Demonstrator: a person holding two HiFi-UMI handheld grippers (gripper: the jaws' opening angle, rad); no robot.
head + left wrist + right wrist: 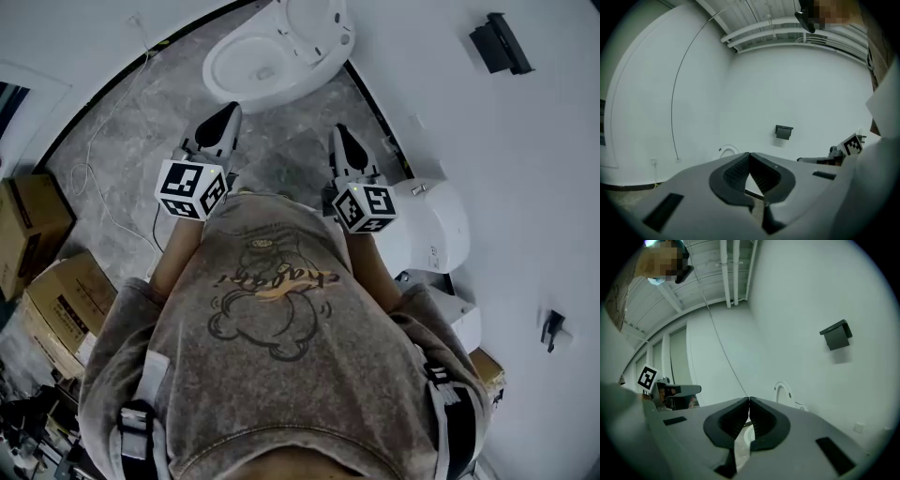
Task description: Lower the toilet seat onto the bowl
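Person's grey-brown printed T-shirt (272, 309) fills the bottom of the head view, with both forearms out ahead of it.

Left gripper (232, 111): grey jaws are together at the tips with nothing between them, confirmed in its own view (749, 154). It is held roughly level over the floor, short of the bowl, touching nothing.

Right gripper (338, 129): jaws are fully together and also empty, as its own view shows (749, 399). It is level, parallel to the left one, and near the bowl's front edge without contact.

A white rounded plastic unit (427, 225) sits just beside the right gripper's marker cube; I cannot tell what it is.

The grey marbled tile floor (141, 122) runs under both grippers. A thin white cable (89, 178) trails across it on the left. Brown cardboard boxes (56, 300) sit further left by the wall.

The white ceramic toilet bowl (246, 67) is ahead of both grippers and its rim is uncovered.

The white oval toilet seat (317, 21) is raised, standing upright at the back of the bowl against the wall and not on the rim. Both gripper views show it as an upright white ring (727, 150) (783, 391).

A black box-shaped fixture (502, 42) is mounted on the white wall to the right of the toilet.
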